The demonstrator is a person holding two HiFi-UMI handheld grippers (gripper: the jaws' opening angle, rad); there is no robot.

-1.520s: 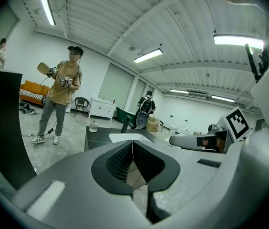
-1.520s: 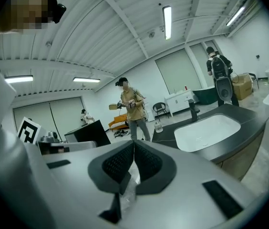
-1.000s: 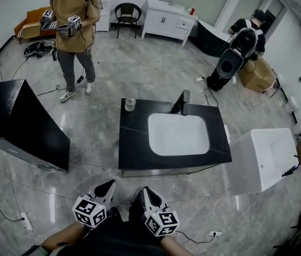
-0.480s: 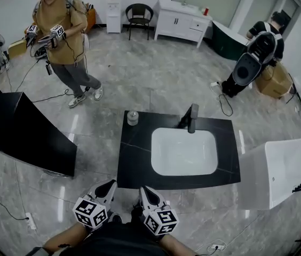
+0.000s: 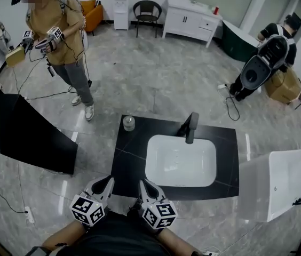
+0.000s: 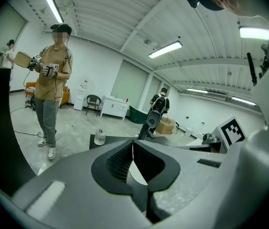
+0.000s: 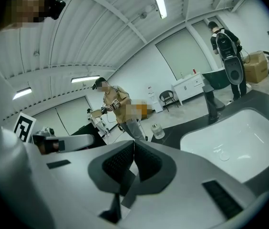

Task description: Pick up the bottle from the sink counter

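A small clear bottle [image 5: 128, 123] with a pale cap stands upright on the far left corner of the black sink counter [image 5: 127, 156]. It also shows in the left gripper view as the bottle [image 6: 99, 137] and in the right gripper view as the bottle [image 7: 158, 130]. My left gripper [image 5: 108, 184] and right gripper [image 5: 143, 185] hover side by side at the counter's near edge, well short of the bottle. Both point toward it, a little downward. The left gripper [image 6: 132, 145] and the right gripper [image 7: 134, 145] are each shut with nothing between the pads.
A white basin [image 5: 181, 160] fills the counter's middle, with a dark faucet [image 5: 191, 126] behind it. A black slanted panel [image 5: 25, 135] stands at the left, a white box [image 5: 289, 180] at the right. One person [image 5: 60, 36] stands beyond; another with a backpack [image 5: 268, 63] crouches far right.
The counter has come closer: both grippers now reach its near edge, where floor lay between before. The standing person has stepped nearer. Both grippers stay shut.
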